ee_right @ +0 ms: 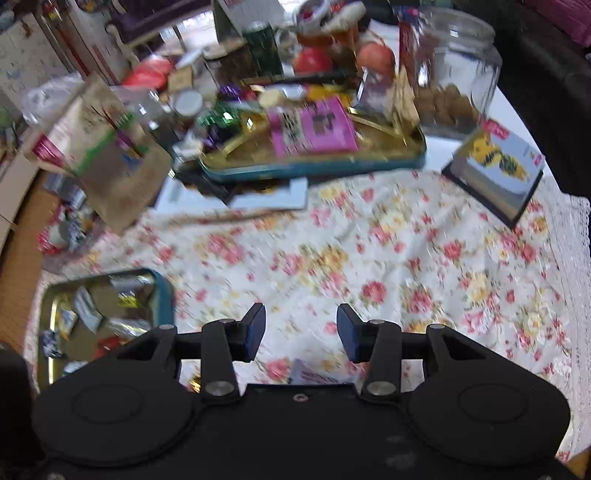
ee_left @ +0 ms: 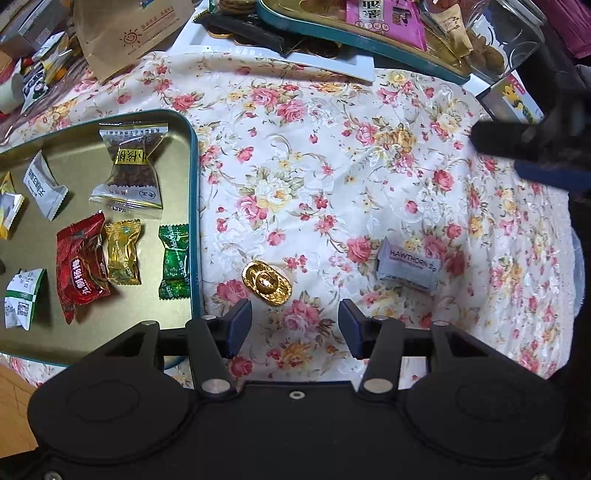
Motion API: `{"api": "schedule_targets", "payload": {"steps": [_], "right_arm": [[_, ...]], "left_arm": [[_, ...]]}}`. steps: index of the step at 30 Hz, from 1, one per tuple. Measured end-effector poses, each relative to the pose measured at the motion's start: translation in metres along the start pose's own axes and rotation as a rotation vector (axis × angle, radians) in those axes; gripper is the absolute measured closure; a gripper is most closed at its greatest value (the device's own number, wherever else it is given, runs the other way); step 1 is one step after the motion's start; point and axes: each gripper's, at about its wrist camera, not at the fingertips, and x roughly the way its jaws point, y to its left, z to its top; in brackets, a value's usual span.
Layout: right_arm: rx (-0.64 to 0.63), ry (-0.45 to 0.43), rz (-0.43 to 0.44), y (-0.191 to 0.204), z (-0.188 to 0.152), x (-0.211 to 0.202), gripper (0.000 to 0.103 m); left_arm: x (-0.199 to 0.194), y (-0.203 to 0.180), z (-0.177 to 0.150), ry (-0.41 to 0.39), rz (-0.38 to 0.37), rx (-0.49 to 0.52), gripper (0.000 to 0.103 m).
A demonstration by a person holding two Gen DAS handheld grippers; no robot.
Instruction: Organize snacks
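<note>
Left claw (ee_left: 294, 325): pointing steeply down over the flowered cloth (ee_left: 332, 155) that covers the surface, jaws parted with nothing between them. Just beyond its fingertips lies a gold ingot-shaped sweet (ee_left: 266, 282), nearer the left finger and clear of both pads. To the right of it, apart, lies a pale packet printed "HAWTHORN" (ee_left: 405, 266).

Left of the claw: a teal-rimmed tin tray (ee_left: 195, 177) holding sorted snacks, among them a red wrapper (ee_left: 81, 266), a gold wrapper (ee_left: 122, 255), a green wrapper (ee_left: 173, 261) against the rim, and a clear packet with a dark filling (ee_left: 130, 168).

Right claw (ee_right: 301, 330): released, empty, held above the cloth; this view is blurred, and the pale shape under its body is probably the hawthorn packet.

Far edge: a second teal tray (ee_right: 314, 168) with a pink packet (ee_right: 314, 127), a brown paper bag (ee_left: 125, 33), a glass jar (ee_right: 454, 66) holding biscuits, and a small printed box (ee_right: 495, 173).
</note>
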Motion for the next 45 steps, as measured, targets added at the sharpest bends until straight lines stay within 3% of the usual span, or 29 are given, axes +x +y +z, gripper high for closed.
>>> {"api": "schedule_targets", "payload": {"steps": [8,13,18,22,27,33,36,38,40,42,45], "right_arm": [[0.045,-0.051,0.090,0.002,0.007,-0.026,0.057],[0.070,-0.053,0.101,-0.005,0.006,-0.030,0.057],[0.103,-0.053,0.110,-0.014,0.005,-0.033,0.057],[0.127,-0.056,0.119,-0.017,0.006,-0.034,0.057],[0.142,-0.053,0.125,-0.020,0.007,-0.033,0.057],[0.114,-0.065,0.097,-0.024,0.003,-0.031,0.057],[0.066,-0.167,0.089,-0.022,-0.004,-0.042,0.057],[-0.004,-0.284,0.025,-0.016,-0.009,-0.055,0.057],[-0.054,-0.395,-0.069,-0.009,-0.014,-0.065,0.050],[-0.034,-0.508,-0.129,-0.008,-0.019,-0.071,0.032],[-0.030,-0.539,-0.159,-0.009,-0.016,-0.070,0.031]], "left_arm": [[0.021,-0.001,0.007,0.016,0.023,-0.024,0.050],[0.034,-0.005,0.011,0.021,0.089,-0.025,0.049],[0.044,-0.009,0.012,0.037,0.080,-0.015,0.049],[0.048,-0.021,0.014,0.011,0.099,0.026,0.050],[0.048,-0.033,0.016,0.007,0.042,0.055,0.051],[0.038,-0.040,0.009,-0.012,0.063,0.135,0.050],[0.025,-0.031,0.004,-0.051,0.060,0.148,0.050],[0.012,-0.025,0.001,-0.110,0.075,0.164,0.049],[-0.004,-0.025,-0.002,-0.198,0.122,0.184,0.049],[-0.019,-0.027,-0.004,-0.285,0.144,0.208,0.044],[-0.039,-0.029,-0.005,-0.375,0.111,0.250,0.039]]}}
